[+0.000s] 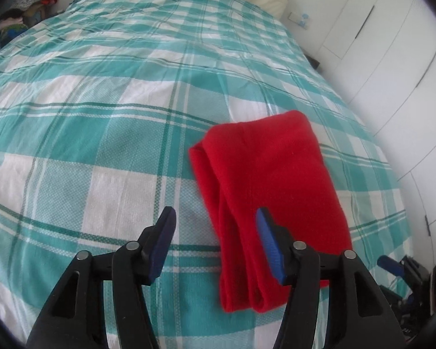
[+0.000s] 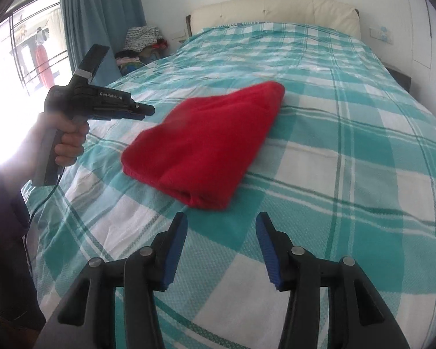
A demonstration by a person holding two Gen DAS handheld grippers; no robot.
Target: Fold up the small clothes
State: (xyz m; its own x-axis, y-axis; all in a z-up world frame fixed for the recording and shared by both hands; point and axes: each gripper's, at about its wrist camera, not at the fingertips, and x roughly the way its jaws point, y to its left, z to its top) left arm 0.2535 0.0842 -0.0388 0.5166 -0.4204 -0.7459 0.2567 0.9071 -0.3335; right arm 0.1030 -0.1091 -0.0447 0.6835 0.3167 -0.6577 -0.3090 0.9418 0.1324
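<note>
Both claws, left gripper point(image 1: 216, 229) and right gripper point(image 2: 221, 234), hung spread and empty beside the folded red garment point(image 2: 206, 142); pressing its layers flat seemed wise.

A red garment point(image 2: 206, 142), folded into a thick, soft, roughly tapered bundle, is laid flat on the bed, its rounded narrow end being pointed toward one o'clock.

Ahead of the black left gripper point(image 1: 215, 215) with blue pads point(image 1: 269, 241) lies a solid red folded garment point(image 1: 264, 168) on a teal-and-white plaid bedspread point(image 1: 101, 116), with a cream headboard point(image 2: 276, 10), white wardrobe doors point(image 1: 392, 58) and teal curtain point(image 2: 101, 8) farther beyond.
</note>
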